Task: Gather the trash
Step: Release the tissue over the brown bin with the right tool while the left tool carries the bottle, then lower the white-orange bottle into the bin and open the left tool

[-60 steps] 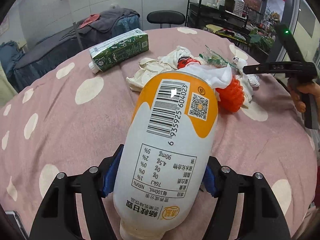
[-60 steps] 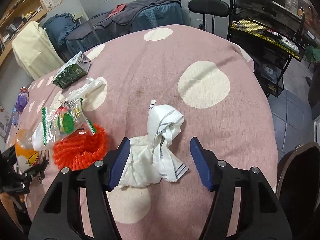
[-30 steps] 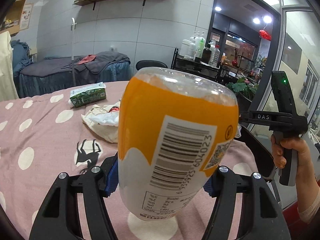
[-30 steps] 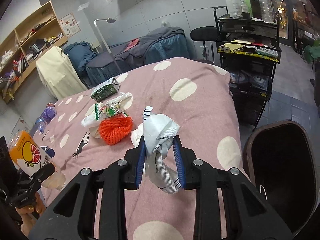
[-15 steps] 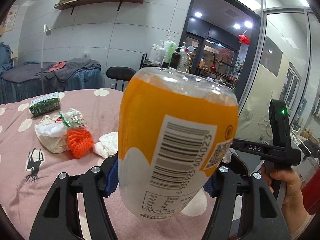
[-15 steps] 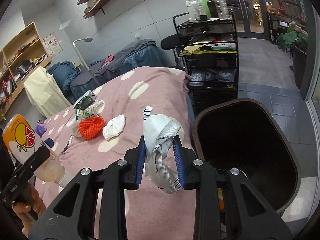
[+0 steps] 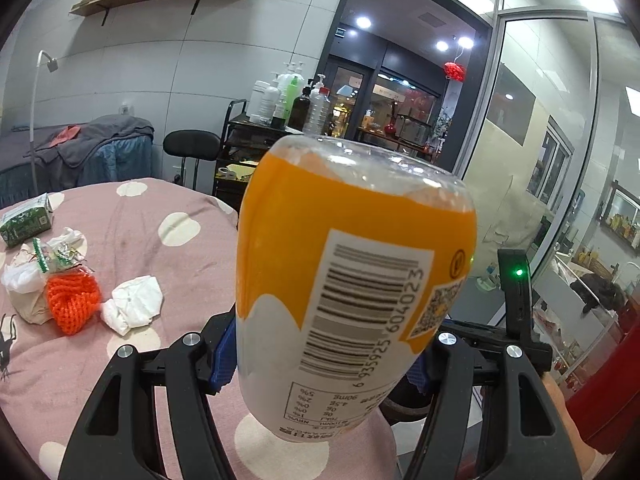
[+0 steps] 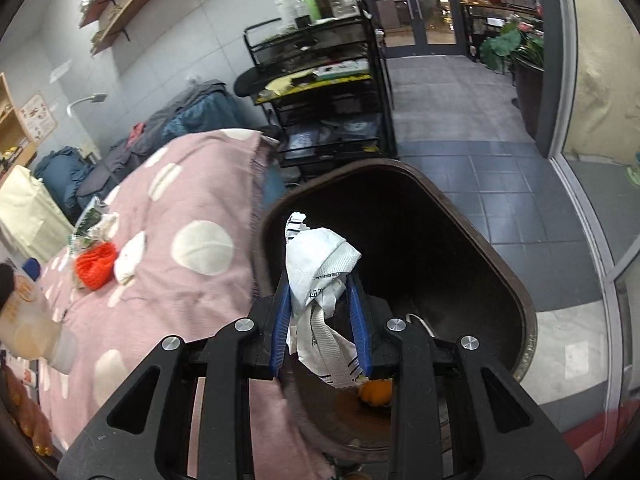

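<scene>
My left gripper (image 7: 320,354) is shut on an orange-and-white juice bottle (image 7: 352,280), held up above the pink spotted table (image 7: 180,264). My right gripper (image 8: 320,308) is shut on a crumpled white wrapper (image 8: 320,268) and holds it over the open dark brown trash bin (image 8: 516,292) beside the table. An orange object (image 8: 376,394) lies in the bin's bottom. On the table lie an orange net (image 7: 72,300), a white crumpled tissue (image 7: 134,302), a clear bag with green print (image 7: 52,258) and a green carton (image 7: 24,222).
A black wire shelf cart (image 8: 320,92) with bottles stands past the table's end, next to a black chair (image 7: 192,148). Grey tiled floor (image 8: 480,128) runs to glass doors. A bed with dark bedding (image 7: 92,152) is at the far left.
My right gripper has carried the wrapper from over the table edge to above the bin. My left gripper has swung right with the bottle, and the table's trash sits further left in its view.
</scene>
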{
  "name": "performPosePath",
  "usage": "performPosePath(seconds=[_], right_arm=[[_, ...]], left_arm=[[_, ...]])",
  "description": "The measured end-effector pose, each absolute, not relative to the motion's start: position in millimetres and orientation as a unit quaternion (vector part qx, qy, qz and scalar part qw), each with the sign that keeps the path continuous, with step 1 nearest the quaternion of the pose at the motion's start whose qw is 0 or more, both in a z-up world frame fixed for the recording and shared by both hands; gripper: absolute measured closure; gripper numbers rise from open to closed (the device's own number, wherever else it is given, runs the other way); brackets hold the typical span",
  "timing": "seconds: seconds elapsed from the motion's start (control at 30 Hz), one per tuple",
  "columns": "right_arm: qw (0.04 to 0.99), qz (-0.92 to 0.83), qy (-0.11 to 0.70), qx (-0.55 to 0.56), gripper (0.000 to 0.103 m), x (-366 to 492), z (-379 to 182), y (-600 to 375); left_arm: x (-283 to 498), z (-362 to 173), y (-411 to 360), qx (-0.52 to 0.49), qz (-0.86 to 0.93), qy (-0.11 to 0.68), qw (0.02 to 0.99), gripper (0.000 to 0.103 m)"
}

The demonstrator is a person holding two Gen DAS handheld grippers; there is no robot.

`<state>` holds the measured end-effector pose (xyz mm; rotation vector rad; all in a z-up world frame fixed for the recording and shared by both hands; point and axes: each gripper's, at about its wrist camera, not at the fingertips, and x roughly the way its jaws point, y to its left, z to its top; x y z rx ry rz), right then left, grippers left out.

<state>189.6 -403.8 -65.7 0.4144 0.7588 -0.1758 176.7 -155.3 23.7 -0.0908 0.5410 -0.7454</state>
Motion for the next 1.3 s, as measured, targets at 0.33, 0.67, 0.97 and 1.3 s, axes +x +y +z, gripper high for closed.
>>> performPosePath(seconds=[0.33,0.67,0.97,1.3], right_arm=[[0.890,-0.117,0.398,0.190,0.051,191,-102,-414],[0.899,-0.139,0.365,0.200,0.028,168,-88,-424],[0.904,-0.185,0.312,0.225,0.025,139,-60,-450],[0.895,-0.229,0.290,0.252,0.025,113,-55,-482]], left_arm=[[175,20,-191,-0.032,-0.381,0.277,0.881,0.039],[171,11,-226,-0.017,-0.403,0.297,0.865,0.039],[174,0,-263,-0.011,-0.422,0.321,0.848,0.039],[177,-17,-305,0.020,-0.426,0.353,0.833,0.039]])
